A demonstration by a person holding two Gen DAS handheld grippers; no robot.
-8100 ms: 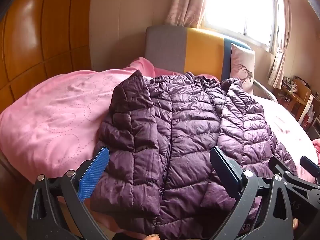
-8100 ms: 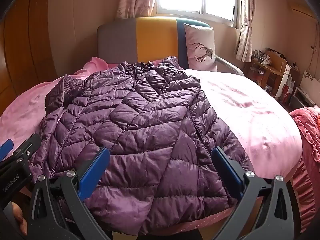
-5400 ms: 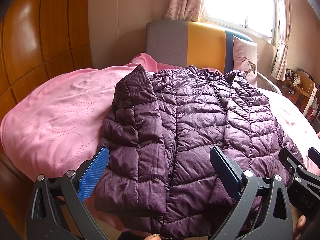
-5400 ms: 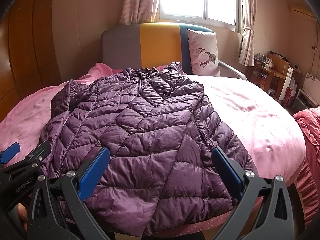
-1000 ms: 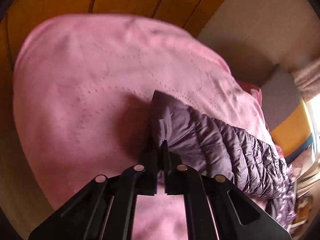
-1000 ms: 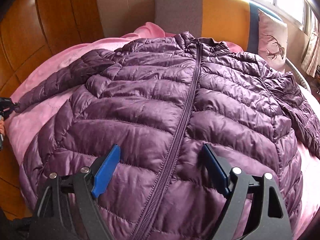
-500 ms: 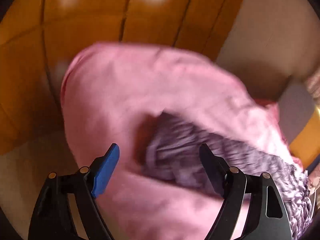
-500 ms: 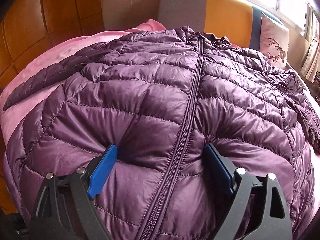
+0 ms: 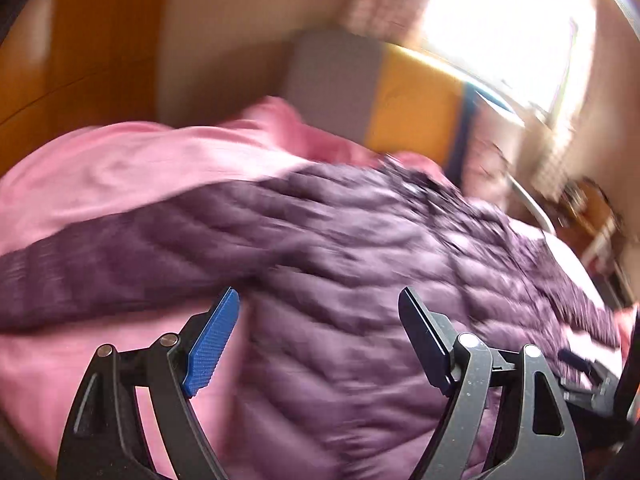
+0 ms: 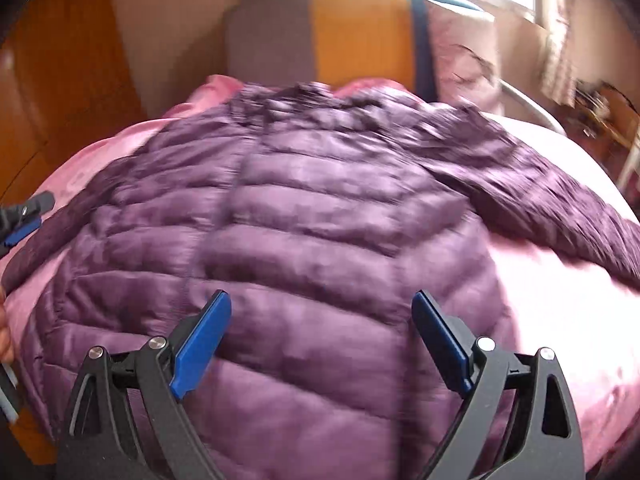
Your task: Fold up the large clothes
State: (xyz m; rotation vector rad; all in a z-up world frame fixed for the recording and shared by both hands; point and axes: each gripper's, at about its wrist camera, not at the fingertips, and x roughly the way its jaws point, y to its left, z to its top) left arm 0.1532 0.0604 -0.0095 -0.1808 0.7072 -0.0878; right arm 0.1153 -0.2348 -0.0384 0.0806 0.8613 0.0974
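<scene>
A pink bed [image 10: 560,320] fills both views, with a purple jacket [image 10: 320,220] spread flat on it, front up, sleeves out to either side. Your left gripper [image 9: 320,344] hangs wide open and empty over the jacket's side. Your right gripper [image 10: 320,340] is opening above the lower front, gripping nothing. To fold well, I judge you should take each sleeve [image 9: 120,264] near its cuff and lay it flat across the chest.
</scene>
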